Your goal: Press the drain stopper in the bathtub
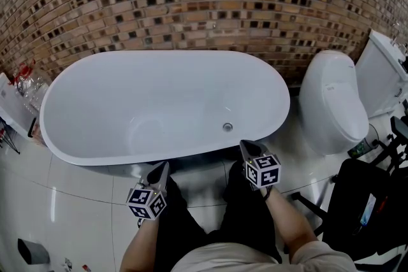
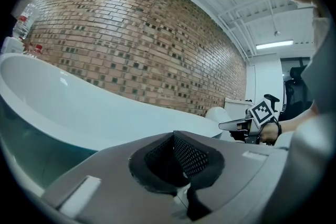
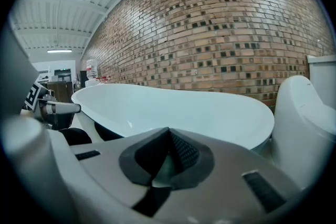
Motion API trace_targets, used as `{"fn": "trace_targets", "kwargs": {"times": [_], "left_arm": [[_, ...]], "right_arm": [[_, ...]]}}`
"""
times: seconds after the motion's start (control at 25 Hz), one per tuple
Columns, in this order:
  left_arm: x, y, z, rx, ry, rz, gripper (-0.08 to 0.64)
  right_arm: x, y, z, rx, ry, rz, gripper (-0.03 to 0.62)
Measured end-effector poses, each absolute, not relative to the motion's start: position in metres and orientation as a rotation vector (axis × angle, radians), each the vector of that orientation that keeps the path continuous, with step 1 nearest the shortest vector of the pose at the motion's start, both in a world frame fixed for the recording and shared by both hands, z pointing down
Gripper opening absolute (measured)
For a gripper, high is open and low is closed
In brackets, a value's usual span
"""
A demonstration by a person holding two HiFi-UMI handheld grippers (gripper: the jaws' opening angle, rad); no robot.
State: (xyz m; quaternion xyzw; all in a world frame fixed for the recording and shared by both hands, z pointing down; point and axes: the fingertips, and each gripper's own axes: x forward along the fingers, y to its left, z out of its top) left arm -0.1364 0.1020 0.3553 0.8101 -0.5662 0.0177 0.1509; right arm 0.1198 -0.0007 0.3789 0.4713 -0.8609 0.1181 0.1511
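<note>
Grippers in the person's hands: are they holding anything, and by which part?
Nothing is held. The left gripper and the right gripper are both shut on nothing, beside the bathtub.

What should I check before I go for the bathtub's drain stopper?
1. View of the drain stopper on the bathtub floor: ok.
2. Nothing lying over it: ok.
3. The right claw shut and empty: ok.
4. The left claw shut and empty: ok.
5. The right claw above the stopper: not ok, it hangs at the near rim, short of it.
6. Whether the stopper is up or already pressed: cannot tell.
</note>
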Motion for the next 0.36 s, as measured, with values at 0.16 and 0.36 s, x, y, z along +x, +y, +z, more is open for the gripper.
{"fn": "trace_targets", "kwargs": {"times": [0.16,0.36], "left_arm": [[-0.1363,0.1022,0.3553,2.324,-1.626,0.052,0.006],[-0.1346,0.1016,0.3557,2.324,-1.627,0.046,0.006]], "right_arm": [[0.1201,-0.0006,0.3789,1.352,-2.473,0.339,0.017],[0.1227,-0.0017,0.3790,1.354,-2.468,0.336,0.017]]}}
